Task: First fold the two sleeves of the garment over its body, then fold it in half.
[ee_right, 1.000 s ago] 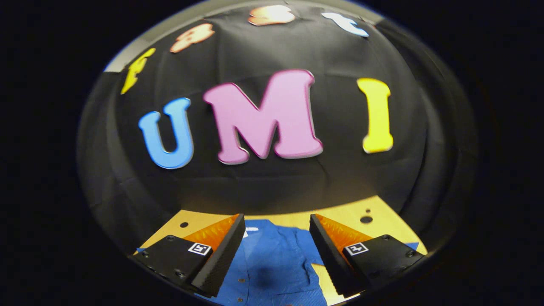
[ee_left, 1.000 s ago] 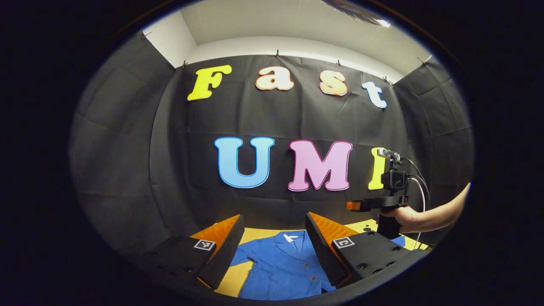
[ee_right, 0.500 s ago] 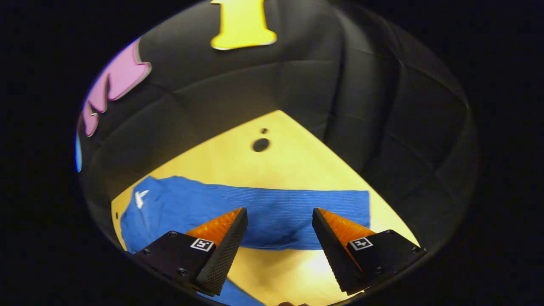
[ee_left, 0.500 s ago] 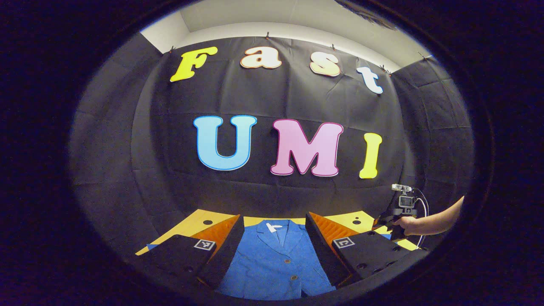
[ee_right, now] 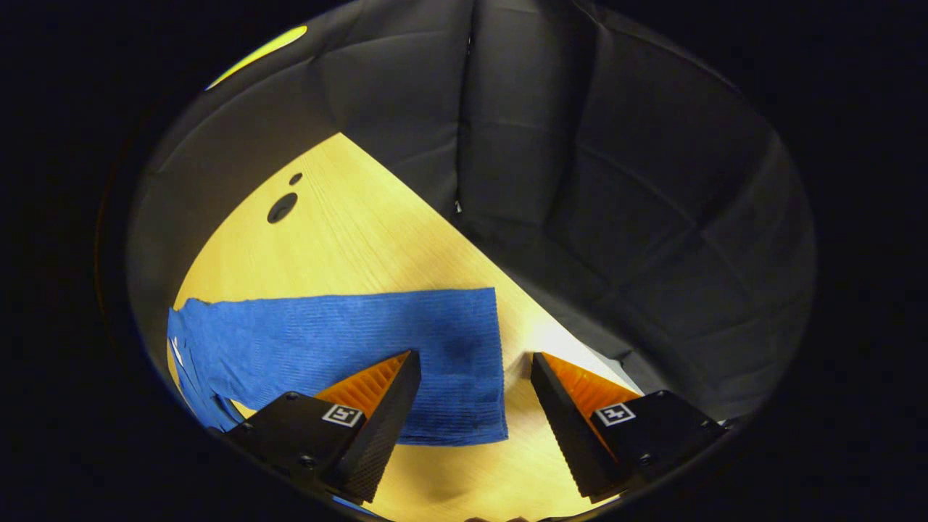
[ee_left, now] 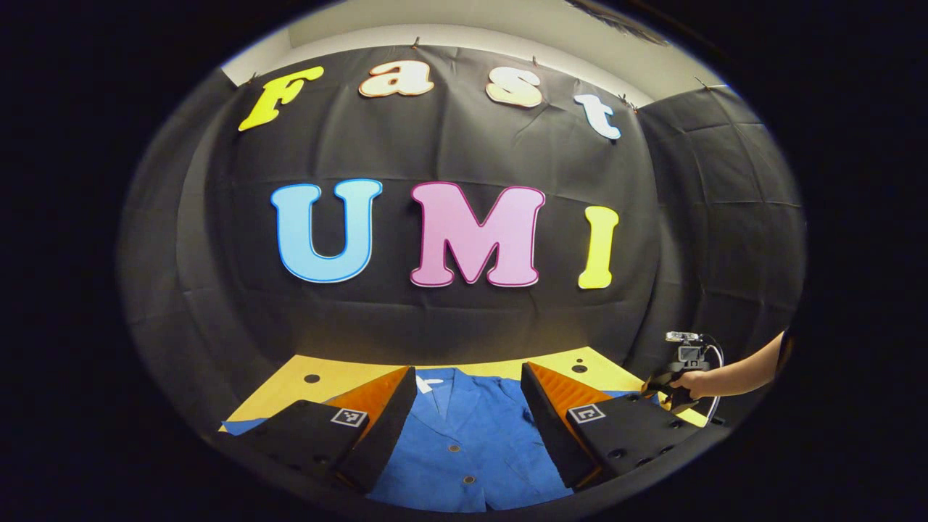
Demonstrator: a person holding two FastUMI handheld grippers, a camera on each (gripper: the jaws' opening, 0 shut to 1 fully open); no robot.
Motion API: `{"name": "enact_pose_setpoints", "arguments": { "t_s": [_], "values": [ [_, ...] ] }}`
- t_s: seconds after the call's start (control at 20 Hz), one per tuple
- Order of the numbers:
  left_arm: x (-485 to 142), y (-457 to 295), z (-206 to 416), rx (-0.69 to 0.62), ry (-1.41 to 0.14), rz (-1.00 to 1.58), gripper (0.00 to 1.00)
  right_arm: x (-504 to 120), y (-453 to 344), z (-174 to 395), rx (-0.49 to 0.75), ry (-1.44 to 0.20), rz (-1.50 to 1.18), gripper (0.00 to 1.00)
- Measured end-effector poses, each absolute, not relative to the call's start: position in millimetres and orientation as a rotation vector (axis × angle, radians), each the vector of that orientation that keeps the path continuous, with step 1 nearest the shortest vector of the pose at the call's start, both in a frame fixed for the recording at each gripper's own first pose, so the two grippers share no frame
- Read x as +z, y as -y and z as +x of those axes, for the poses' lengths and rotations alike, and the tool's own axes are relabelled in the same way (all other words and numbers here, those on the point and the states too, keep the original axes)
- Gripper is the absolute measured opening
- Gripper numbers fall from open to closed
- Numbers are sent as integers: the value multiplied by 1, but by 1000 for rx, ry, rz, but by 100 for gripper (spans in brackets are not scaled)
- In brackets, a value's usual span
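Observation:
A blue buttoned garment [ee_left: 464, 449] lies flat on the yellow table [ee_left: 341, 373], collar toward the back wall. My left gripper [ee_left: 467, 428] hovers open above its chest, fingers on either side of the button line. In the right gripper view one blue sleeve [ee_right: 348, 355] stretches out flat across the table. My right gripper [ee_right: 475, 413] stands open just above the sleeve's cuff end [ee_right: 478, 362], with the cuff edge between its fingers. The left gripper view also has the right gripper [ee_left: 678, 380] far off at the right, held by a hand [ee_left: 699, 380].
The table [ee_right: 362, 239] has two dark holes [ee_right: 281, 208] near its back edge. The black cloth wall closes the table at the back and right. Bare wood lies beyond the cuff toward the table's right edge.
The right gripper has swung to the right and down along the sleeve, from the garment's body to the cuff. The left gripper has shifted slightly over the chest and stays open.

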State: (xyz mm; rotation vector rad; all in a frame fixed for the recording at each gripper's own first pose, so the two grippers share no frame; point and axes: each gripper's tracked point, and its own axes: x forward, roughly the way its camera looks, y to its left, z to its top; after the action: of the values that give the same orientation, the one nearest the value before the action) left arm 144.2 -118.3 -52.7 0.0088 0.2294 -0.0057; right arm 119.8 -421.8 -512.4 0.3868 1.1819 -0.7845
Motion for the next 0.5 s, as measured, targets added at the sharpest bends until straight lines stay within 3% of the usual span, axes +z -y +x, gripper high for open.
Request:
{"name": "enact_pose_setpoints", "arguments": {
  "t_s": [0.2, 0.45, 0.5],
  "values": [
    [-54, 120, 146, 0, -236, 6, 83, -507, 411, 123, -752, -1191, 369, 96],
    [-61, 104, 140, 70, -260, -45, 83, -509, 394, 138, -632, -1156, 246, 13],
    [-61, 98, 136, 93, -262, -50, 83, -509, 392, 140, -596, -1137, 228, 9]
  ]
}}
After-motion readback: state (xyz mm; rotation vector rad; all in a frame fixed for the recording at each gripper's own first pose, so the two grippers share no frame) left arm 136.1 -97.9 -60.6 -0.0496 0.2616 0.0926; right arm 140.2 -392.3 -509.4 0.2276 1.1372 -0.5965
